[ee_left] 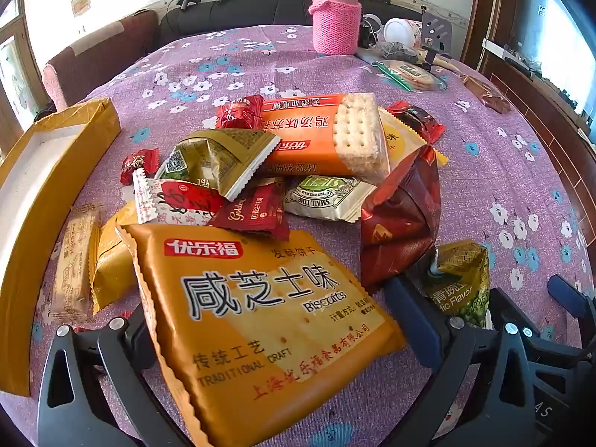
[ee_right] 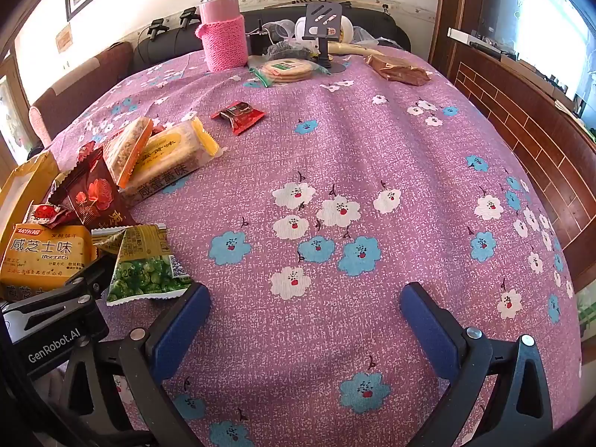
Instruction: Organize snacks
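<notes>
A heap of snack packets lies on the purple flowered tablecloth (ee_left: 495, 171). My left gripper (ee_left: 268, 320) is shut on a large orange cheese biscuit packet (ee_left: 257, 320) and holds it in front of the heap; the packet hides the left fingertip. Behind it lie an orange soda cracker pack (ee_left: 327, 134), a dark red bag (ee_left: 402, 219), and a green pea packet (ee_left: 462, 283). An open yellow box (ee_left: 41, 193) stands at the left. My right gripper (ee_right: 305, 316) is open and empty over bare cloth, right of the green pea packet (ee_right: 145, 264) and the orange biscuit packet (ee_right: 41, 257).
A pink flask in a knitted sleeve (ee_right: 222, 26) stands at the table's far side, with a bag of round crackers (ee_right: 287, 69), a brown bag (ee_right: 398, 69) and a phone stand (ee_right: 323, 24). A small red candy (ee_right: 240, 114) lies alone mid-table. A sofa runs behind.
</notes>
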{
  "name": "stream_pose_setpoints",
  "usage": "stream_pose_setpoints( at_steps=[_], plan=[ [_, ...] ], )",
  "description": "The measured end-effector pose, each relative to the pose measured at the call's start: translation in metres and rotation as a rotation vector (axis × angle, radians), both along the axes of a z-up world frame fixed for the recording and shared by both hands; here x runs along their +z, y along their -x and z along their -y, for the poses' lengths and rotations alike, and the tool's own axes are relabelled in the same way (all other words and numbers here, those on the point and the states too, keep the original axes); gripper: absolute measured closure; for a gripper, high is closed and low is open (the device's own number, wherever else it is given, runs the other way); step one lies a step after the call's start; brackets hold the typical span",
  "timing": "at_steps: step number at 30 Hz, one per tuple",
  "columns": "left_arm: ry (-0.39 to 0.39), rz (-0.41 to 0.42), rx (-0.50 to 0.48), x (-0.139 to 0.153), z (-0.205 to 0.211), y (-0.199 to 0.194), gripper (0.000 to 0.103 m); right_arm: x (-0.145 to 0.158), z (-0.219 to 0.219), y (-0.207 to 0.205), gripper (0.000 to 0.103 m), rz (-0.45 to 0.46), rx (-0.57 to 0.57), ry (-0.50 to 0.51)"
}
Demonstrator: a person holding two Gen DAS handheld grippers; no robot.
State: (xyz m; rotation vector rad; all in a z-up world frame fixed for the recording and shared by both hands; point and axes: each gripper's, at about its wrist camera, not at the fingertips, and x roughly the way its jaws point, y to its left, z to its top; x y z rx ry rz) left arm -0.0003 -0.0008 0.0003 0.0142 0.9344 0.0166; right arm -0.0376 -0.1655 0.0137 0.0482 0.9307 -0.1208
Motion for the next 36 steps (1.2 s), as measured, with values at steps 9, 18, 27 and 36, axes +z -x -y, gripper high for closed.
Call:
stream_pose_setpoints(
  at_steps=[9, 18, 27, 36],
  plan=[
    [0.018, -0.007, 0.000, 0.000, -0.001, 0.000, 0.000, 0.000, 0.000, 0.000, 0.000, 0.002, 0.000, -0.002],
    [0.020, -0.007, 0.005, 0.000, -0.001, 0.000, 0.000, 0.000, 0.000, 0.000, 0.000, 0.002, 0.000, -0.002],
    [0.014, -0.065, -0.031, 0.000, -0.002, -0.003, 0.000, 0.000, 0.001, 0.000, 0.000, 0.002, 0.000, -0.003],
    [0.223, -0.015, -0.176, 0.030, -0.034, 0.037, 0.014, 0.004, 0.003, 0.000, 0.000, -0.045, 0.028, -0.012]
  ],
)
